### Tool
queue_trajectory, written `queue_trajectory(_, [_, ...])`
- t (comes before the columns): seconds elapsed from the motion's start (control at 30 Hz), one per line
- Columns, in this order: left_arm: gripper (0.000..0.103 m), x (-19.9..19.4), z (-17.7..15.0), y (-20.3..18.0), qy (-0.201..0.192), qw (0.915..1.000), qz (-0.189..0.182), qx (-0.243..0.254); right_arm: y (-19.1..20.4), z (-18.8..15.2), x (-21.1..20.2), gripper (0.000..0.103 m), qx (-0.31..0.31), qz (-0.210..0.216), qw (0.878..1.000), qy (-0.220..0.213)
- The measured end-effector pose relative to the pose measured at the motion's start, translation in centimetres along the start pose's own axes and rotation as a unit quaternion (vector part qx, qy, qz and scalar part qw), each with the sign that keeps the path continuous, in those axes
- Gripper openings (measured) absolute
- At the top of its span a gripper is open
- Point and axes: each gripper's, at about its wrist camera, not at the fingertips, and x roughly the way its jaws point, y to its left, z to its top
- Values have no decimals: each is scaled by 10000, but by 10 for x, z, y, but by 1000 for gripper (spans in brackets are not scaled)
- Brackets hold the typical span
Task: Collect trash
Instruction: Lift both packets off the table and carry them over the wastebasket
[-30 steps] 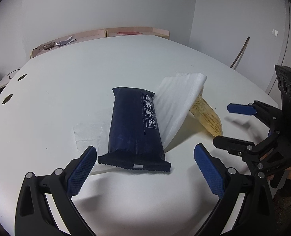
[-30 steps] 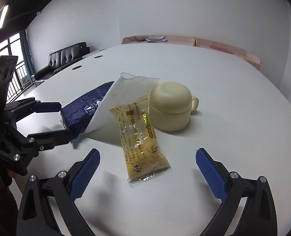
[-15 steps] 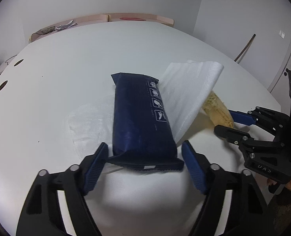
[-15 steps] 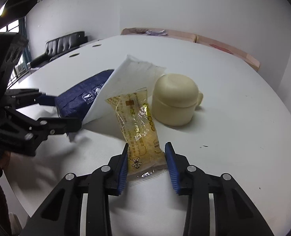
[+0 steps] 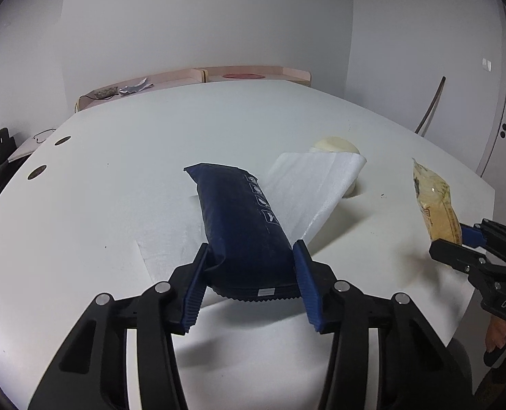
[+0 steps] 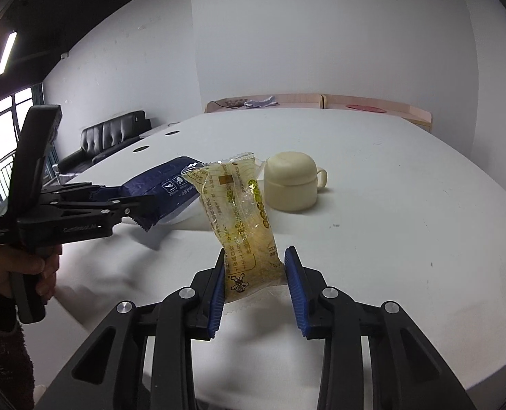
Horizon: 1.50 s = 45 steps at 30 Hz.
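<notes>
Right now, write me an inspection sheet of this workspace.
Surface: white table, two round holes near its left edge.
Job's things: dark blue packet lying on white foam sheet; yellow snack packet lifted clear of the table.
Clutter: cream lidded cup standing upright beyond the packets.
Tongs: left tongs closing, pads against the blue packet; right tongs shut on the yellow snack packet.
Cables: thin cable loop off the table's left edge.
Surroundings: black sofa, window, pale wooden bench with scraps, white walls.
</notes>
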Motion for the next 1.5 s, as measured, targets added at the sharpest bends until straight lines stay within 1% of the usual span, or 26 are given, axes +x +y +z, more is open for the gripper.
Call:
queue_trajectory(0.07, [44, -12, -4, 1, -200, 9997, 112, -98, -1, -8, -11, 37, 82, 87, 9999, -67])
queue_trajectory(0.1, [41, -16, -5, 1, -271, 9995, 162, -61, -3, -10, -15, 37, 81, 107, 9999, -74])
queue_trajectory(0.23, [38, -40, -7, -6, -501, 9987, 54, 28, 1, -21, -24, 37, 65, 154, 9998, -122])
queue_trajectory(0.3, [38, -53, -11, -9, -642, 9979, -16, 1, 1, -27, -29, 37, 99, 249, 9995, -137])
queue_trajectory(0.43, [37, -72, -19, -18, -842, 9964, -122, 60, 2, -29, -35, 37, 124, 280, 9994, -164])
queue_trajectory(0.5, [37, -81, -24, -26, -945, 9953, 108, 172, 4, -30, -38, 37, 127, 327, 9992, -172])
queue_trajectory(0.53, [37, -85, -26, -27, -975, 9949, 139, 233, 5, -32, -40, 37, 58, 278, 9995, -168])
queue_trajectory(0.67, [37, -107, -29, -50, -1163, 9919, 1, 501, 3, -32, -48, 37, 111, 252, 9994, -220])
queue_trajectory(0.77, [37, -120, -32, -65, -1229, 9900, -211, 667, 5, -33, -54, 37, 110, 170, 9995, -254])
queue_trajectory(0.8, [37, -122, -33, -70, -1254, 9893, -222, 709, 6, -34, -56, 37, 111, 157, 9995, -264])
queue_trajectory(0.9, [37, -129, -39, -80, -1275, 9879, -305, 832, 10, -38, -58, 37, 111, 117, 9996, -233])
queue_trajectory(0.97, [37, -132, -44, -87, -1233, 9876, -318, 913, 12, -41, -59, 37, 121, 41, 9997, -223])
queue_trajectory(1.07, [36, -133, -52, -90, -1156, 9883, -330, 937, 14, -48, -64, 37, 179, 56, 9996, -197])
queue_trajectory(1.2, [36, -133, -64, -88, -1004, 9900, -236, 962, 21, -58, -65, 37, 230, 91, 9995, -172])
queue_trajectory(1.5, [36, -159, -92, -86, -938, 9904, 39, 1014, 48, -81, -71, 37, 195, 274, 9994, -58])
